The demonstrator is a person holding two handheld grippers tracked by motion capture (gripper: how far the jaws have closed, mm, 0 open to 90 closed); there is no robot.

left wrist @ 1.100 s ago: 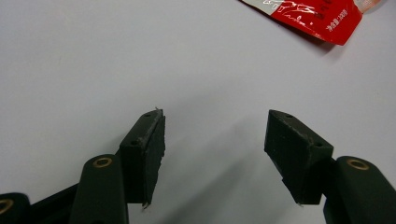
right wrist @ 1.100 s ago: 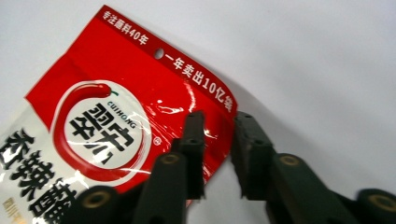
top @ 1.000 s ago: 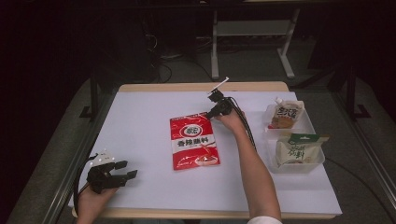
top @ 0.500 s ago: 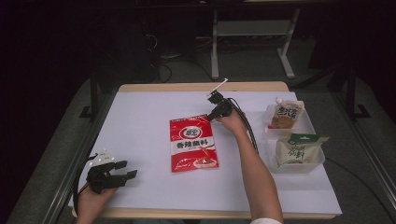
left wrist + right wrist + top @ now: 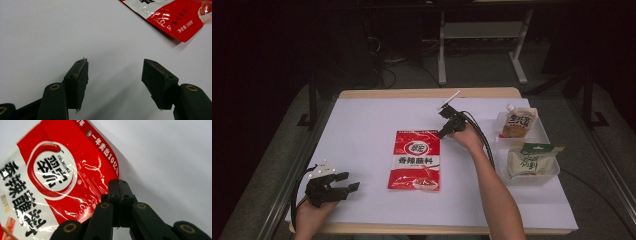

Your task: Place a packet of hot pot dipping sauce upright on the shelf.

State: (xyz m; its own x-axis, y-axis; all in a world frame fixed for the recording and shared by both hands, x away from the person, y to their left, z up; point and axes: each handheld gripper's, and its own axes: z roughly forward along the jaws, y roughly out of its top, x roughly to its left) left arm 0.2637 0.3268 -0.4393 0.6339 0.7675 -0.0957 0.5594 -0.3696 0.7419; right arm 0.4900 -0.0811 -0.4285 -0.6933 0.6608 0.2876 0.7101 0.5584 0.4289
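Red sachet (image 5: pixel 57 182) reading CUIHONG, apparently pinched by right gripper (image 5: pixel 119 185)

Both grippers are black: the left gripper (image 5: pixel 343 183) carries a white top piece; the right gripper (image 5: pixel 443 133) trails dark cables; brass-coloured rivets stud the jaw links; forearms are unsleeved.
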